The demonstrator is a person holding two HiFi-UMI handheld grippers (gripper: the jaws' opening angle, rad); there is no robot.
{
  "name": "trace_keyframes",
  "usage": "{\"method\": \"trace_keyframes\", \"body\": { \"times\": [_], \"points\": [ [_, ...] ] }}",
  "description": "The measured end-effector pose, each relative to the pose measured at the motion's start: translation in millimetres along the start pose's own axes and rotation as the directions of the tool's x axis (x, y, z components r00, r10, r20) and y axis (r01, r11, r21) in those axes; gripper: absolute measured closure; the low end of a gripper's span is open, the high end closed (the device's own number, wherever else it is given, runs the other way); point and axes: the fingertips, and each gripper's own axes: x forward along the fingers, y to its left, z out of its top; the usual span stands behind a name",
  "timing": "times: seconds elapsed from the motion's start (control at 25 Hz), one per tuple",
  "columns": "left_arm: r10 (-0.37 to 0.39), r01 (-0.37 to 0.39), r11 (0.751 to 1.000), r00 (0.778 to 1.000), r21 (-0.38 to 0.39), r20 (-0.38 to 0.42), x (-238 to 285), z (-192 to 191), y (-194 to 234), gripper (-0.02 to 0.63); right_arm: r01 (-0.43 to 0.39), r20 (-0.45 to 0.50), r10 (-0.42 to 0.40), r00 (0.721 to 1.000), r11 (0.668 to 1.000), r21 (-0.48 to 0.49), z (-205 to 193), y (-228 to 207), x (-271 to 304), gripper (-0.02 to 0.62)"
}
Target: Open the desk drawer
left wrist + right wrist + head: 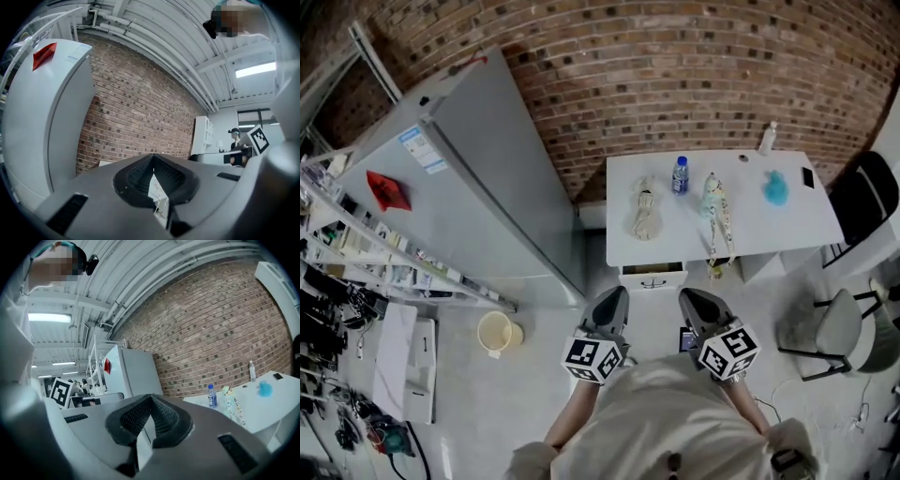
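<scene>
In the head view a white desk (787,230) stands against the brick wall. Below its near edge at the left sits the white drawer unit (653,275), with a dark handle on its front. My left gripper (614,298) and right gripper (690,300) hang side by side over the floor, short of the drawer and apart from it. Both point toward the desk. In the left gripper view the left gripper (153,174) is shut on nothing. The right gripper (149,414) is likewise shut and empty, with the desk (276,408) far off at the right.
A tall grey fridge (478,178) stands left of the desk, with a cream bucket (495,331) on the floor before it. On the desk lie a blue bottle (680,175), a cloth bundle (645,211), a spotted toy (717,211) and a blue object (776,189). Chairs (834,328) stand at the right.
</scene>
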Motion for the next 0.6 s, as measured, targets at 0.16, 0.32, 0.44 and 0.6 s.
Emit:
{"method": "trace_keyframes", "body": {
  "times": [0.16,0.32,0.44,0.6],
  "points": [
    [-0.033,0.033,0.998,0.999,0.049,-0.008,5,-1,-20,0.598,0.023,0.045,-0.022,0.999,1.0,-0.01,10,0,-5,0.571],
    [-0.053,0.053,0.997,0.999,0.061,-0.003,7,-1,-36,0.598,0.049,0.05,-0.049,0.998,0.999,-0.006,6,-2,-16,0.571],
    [-0.053,0.052,0.996,0.998,0.068,0.014,9,1,-45,0.598,0.06,0.045,-0.059,0.997,0.998,-0.012,6,-8,-26,0.571],
    [-0.04,0.039,0.997,0.999,0.071,0.021,10,-2,-54,0.598,0.064,0.04,-0.063,0.997,0.998,-0.021,6,-17,-36,0.571]
  ]
}}
